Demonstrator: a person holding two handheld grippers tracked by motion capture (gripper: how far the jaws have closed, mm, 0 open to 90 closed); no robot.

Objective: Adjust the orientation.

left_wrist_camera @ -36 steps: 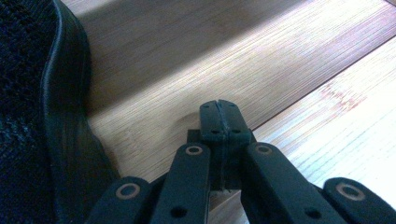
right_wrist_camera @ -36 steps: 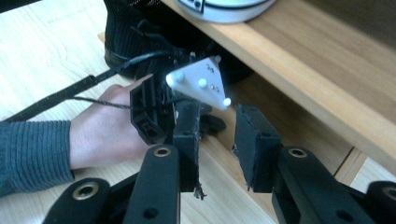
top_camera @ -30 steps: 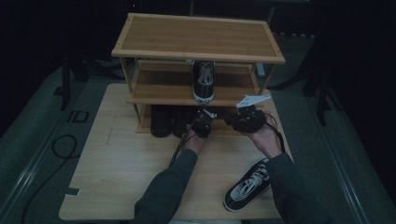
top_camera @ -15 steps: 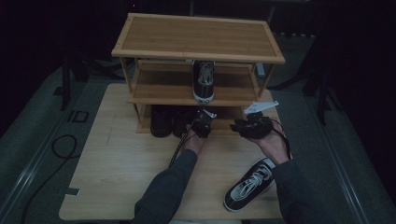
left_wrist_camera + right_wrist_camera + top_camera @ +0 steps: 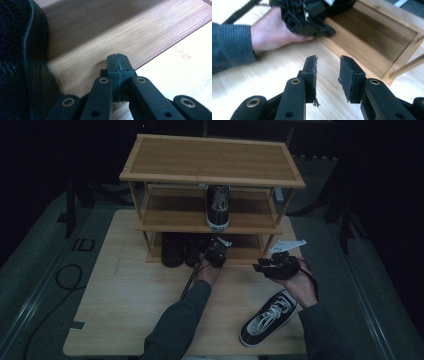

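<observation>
The right gripper [image 5: 266,266] has pulled back from the rack [image 5: 210,157] toward the loose shoe [image 5: 267,317] on the table, jaws parting with nothing between them, likely to fetch it, while the left gripper [image 5: 218,251] rests shut and empty at the bottom shelf.

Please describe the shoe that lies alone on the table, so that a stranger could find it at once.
Start at the wooden shoe rack and come to the table's near right corner. There lies a black sneaker with white laces and sole, the one shoe off the rack.
</observation>
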